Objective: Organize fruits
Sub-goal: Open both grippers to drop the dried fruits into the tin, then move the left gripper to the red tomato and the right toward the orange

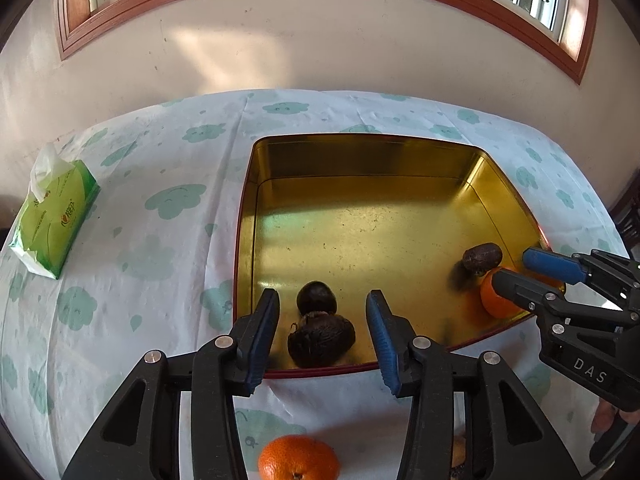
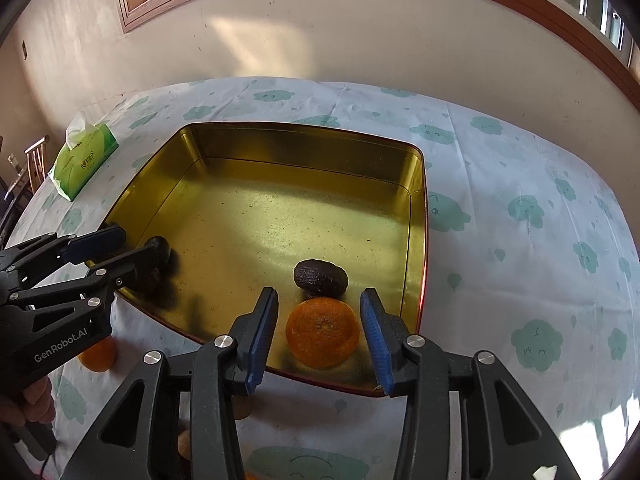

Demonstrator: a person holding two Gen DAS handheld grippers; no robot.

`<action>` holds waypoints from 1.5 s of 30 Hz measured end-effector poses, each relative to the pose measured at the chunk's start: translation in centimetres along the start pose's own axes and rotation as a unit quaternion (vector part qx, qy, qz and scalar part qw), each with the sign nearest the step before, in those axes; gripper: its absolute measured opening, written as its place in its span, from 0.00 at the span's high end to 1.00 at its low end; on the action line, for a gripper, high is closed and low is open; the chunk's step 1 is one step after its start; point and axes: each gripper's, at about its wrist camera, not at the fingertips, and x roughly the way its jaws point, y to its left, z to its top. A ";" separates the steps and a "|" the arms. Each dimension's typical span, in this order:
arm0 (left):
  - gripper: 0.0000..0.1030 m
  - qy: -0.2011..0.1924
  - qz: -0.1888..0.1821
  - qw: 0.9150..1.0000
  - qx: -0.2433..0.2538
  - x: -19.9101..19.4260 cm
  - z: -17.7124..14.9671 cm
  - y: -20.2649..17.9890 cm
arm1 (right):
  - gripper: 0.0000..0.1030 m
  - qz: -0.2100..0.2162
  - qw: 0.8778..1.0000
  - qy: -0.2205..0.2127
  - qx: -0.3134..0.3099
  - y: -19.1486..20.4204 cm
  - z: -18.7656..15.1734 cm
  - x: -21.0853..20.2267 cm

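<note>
While both grippers' fingers [image 1: 380,332] stand apart gripping nothing, fruits hug the gold tin's near rim [image 1: 340,372]; its far floor lies open.

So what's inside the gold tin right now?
The gold tin holds four fruits: two dark avocados at its near left corner, a third avocado and an orange near right. The left gripper's fingers partly hide the left pair.

Both wrist views down into tin [image 1: 496,184]

Left tongs [image 1: 322,336] and right tongs [image 2: 320,334] agape, angled downward
</note>
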 end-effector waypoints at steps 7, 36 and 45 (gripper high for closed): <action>0.50 -0.018 0.010 1.000 -0.001 -3.2 -1.5 -0.5 | 0.57 -0.003 1.000 -0.016 0.002 0.4 -1.7 -3.2; 0.50 0.006 -0.017 0.999 -0.028 -12.5 -18.8 -2.7 | 0.57 0.012 1.000 -0.009 0.019 3.2 -17.0 -9.8; 0.50 0.014 -0.011 1.000 -0.018 -11.7 -19.0 -3.5 | 0.57 0.015 1.000 -0.009 0.018 3.6 -17.8 -9.9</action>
